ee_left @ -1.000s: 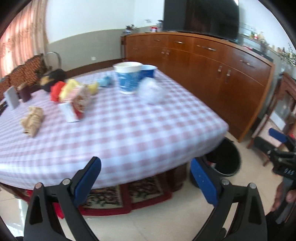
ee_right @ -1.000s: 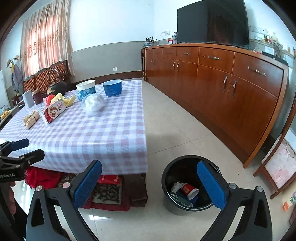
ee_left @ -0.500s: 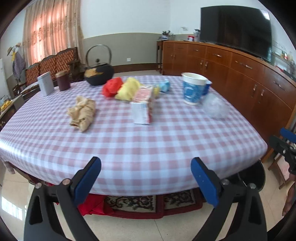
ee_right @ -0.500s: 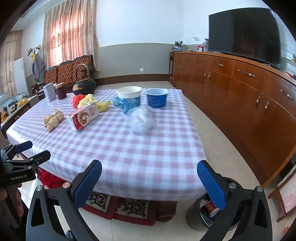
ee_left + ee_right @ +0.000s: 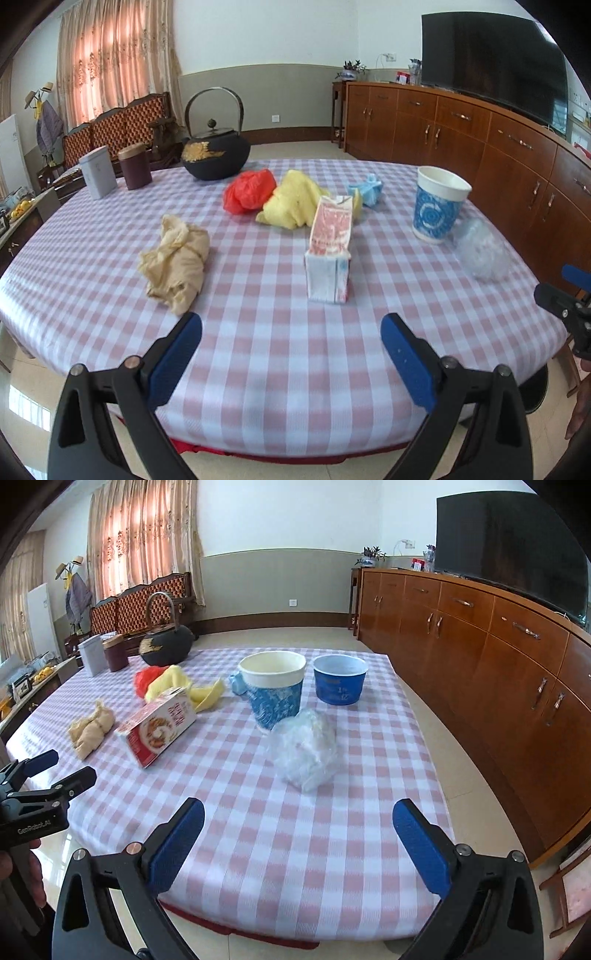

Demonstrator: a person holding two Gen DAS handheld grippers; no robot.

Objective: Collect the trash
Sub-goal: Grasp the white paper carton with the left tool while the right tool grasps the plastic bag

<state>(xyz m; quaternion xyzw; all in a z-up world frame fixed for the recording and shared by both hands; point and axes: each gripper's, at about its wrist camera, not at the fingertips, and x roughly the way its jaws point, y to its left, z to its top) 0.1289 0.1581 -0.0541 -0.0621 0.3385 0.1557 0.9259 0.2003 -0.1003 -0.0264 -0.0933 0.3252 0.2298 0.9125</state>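
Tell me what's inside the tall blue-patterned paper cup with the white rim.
The tall blue-patterned paper cup shows only its cream inner wall just below the rim in the right wrist view. Its front wall hides the lower inside and bottom, so whether it holds anything cannot be told.

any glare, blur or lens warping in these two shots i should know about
Left wrist view: strong fisheye bends the table edge and cabinet into curves, the backlit curtain glows, and the clear plastic bag looks soft. Right wrist view: same barrel warp and dark corner vignette, with the curtain bright; the carton and cups stay sharp, and the floor at lower left shows glare.
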